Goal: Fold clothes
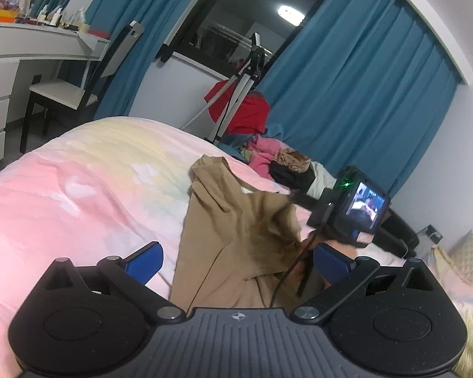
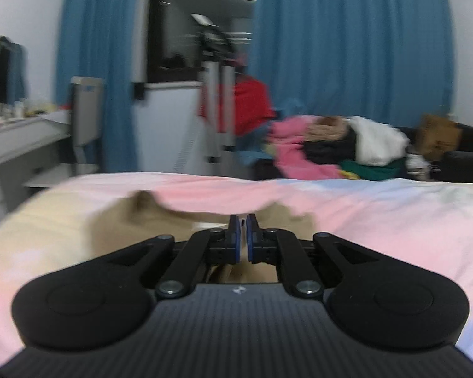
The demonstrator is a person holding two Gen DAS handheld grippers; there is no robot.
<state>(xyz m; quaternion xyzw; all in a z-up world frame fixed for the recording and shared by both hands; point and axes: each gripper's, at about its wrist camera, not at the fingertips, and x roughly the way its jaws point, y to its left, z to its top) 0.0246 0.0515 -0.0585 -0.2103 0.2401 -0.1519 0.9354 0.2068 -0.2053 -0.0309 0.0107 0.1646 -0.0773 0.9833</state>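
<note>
- Right now, a soft tan cloth garment (image 1: 236, 226) lies crumpled on a pink and pale yellow bed cover (image 1: 78, 182).
- The left gripper (image 1: 236, 260), black with blue pads, has its two fingers spread wide apart. It holds nothing. The tan garment sits between and just past its fingers.
- In the left wrist view, the other gripper's black body with a small lit screen (image 1: 353, 208) is at the right side of the tan garment, and part of the cloth bunches up next to it.
- The right gripper (image 2: 242, 236) has its blue pads pressed almost together. The tan garment (image 2: 142, 217) lies right under and around its tips. The view is blurry, so I cannot tell if any cloth is pinched between the pads.
- Past the far edge of the bed is a messy pile of clothes (image 2: 331, 148), pink, black, white and green.
- Near that pile a silver tripod (image 1: 236, 94) stands beside a red cloth (image 1: 252, 110).
- Blue curtains (image 1: 362, 94) hang behind, on both sides of a dark window (image 1: 252, 15).
- A white dresser (image 1: 31, 47) with a chair (image 1: 69, 88) is on the left.
</note>
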